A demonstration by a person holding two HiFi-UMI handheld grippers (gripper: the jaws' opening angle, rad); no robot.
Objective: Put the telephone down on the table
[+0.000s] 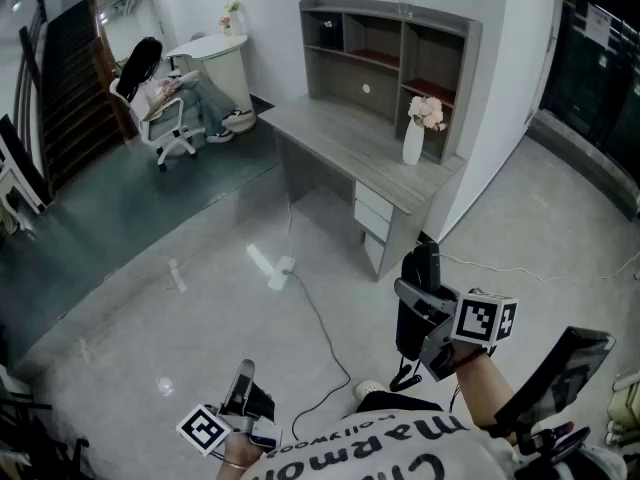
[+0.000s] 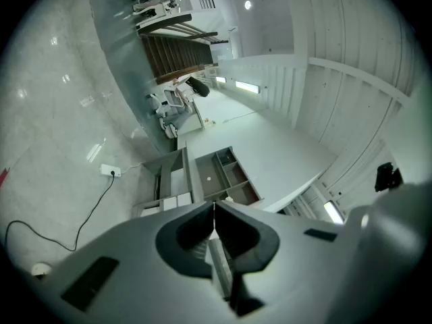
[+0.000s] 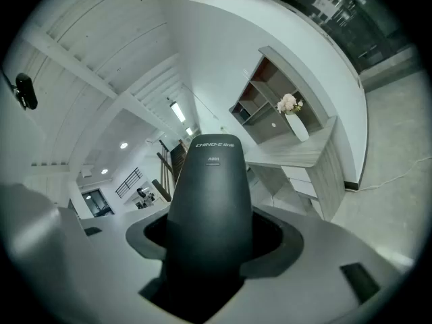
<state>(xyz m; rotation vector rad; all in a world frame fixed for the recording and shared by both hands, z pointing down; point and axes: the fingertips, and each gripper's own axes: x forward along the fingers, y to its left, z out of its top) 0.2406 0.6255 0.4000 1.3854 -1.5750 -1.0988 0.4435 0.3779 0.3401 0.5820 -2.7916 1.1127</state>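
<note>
A black telephone handset (image 1: 412, 318) stands upright between the jaws of my right gripper (image 1: 428, 298), which is shut on it, low at the right of the head view and well short of the desk. In the right gripper view the telephone (image 3: 212, 201) fills the middle, and the grey wooden table (image 3: 297, 155) lies beyond it. That table (image 1: 340, 138) carries a shelf unit and stands against the white wall. My left gripper (image 1: 243, 376) hangs at the bottom left; its tips (image 2: 214, 204) meet with nothing between them.
A white vase of flowers (image 1: 415, 138) stands on the table's right end. A power strip (image 1: 283, 266) and its black cable lie on the floor before the table. A person sits on a white chair (image 1: 165, 118) at the far left. A dark stand (image 1: 565, 368) is at the lower right.
</note>
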